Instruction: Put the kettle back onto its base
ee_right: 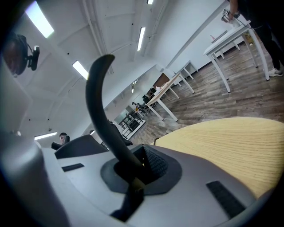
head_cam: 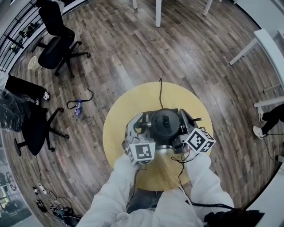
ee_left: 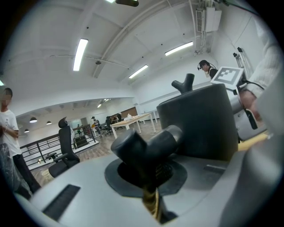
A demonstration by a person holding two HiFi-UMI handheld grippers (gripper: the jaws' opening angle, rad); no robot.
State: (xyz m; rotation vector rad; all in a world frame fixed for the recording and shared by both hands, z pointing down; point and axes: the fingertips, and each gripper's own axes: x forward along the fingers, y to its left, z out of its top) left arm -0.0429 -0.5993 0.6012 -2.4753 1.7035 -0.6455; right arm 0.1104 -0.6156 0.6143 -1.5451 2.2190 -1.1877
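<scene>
The kettle [head_cam: 165, 125], silver with a black lid, is over the middle of the round yellow table [head_cam: 120, 115], and both grippers hold it. My left gripper [head_cam: 138, 128] is shut on a black forked part [ee_left: 144, 148] on the kettle's left side. My right gripper [head_cam: 185, 126] is shut on the thin curved black handle [ee_right: 104, 119] on its right side. The kettle's dark body [ee_left: 199, 122] fills the left gripper view. A black cord [head_cam: 160, 91] runs over the table's far edge to under the kettle. The base is hidden beneath it, so I cannot tell whether the kettle touches it.
Two black office chairs [head_cam: 57, 40] [head_cam: 35, 128] stand on the wood floor at the left, with a cable [head_cam: 79, 105] lying between them and the table. White table legs [head_cam: 157, 13] are at the top and a white table [head_cam: 266, 44] at the right. A person [ee_left: 9, 133] stands nearby.
</scene>
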